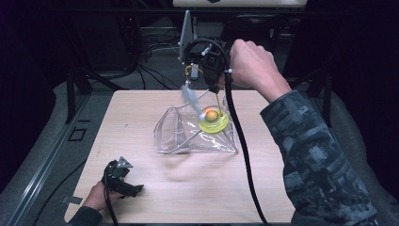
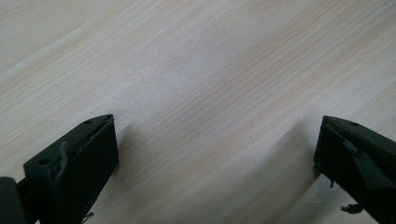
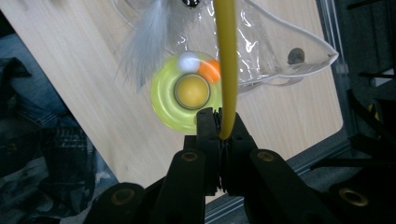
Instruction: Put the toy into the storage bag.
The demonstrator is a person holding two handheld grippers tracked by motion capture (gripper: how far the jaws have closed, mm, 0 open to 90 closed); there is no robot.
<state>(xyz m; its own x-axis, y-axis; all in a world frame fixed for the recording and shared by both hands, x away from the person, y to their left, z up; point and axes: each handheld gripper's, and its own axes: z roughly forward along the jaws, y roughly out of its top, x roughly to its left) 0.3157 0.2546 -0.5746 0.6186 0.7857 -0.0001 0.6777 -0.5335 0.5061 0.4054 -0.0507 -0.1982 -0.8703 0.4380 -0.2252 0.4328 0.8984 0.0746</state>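
Right gripper [image 3: 219, 122] raised over far side of table [image 1: 141, 117], jaws pinching yellow rod [image 3: 227, 65]. Grey feather [image 3: 142, 44] and white and orange balls dangle by yellow disc base [image 1: 213, 121]. Disc sits on clear plastic bag [image 1: 188, 134] at table centre. Left gripper [image 2: 215, 154] low at near-left corner, jaws spread wide over bare wood. No readable labels or writing.

There are no words, numbers or signs to read here, not on the tabletop [image 1: 197, 183] or anything on it.
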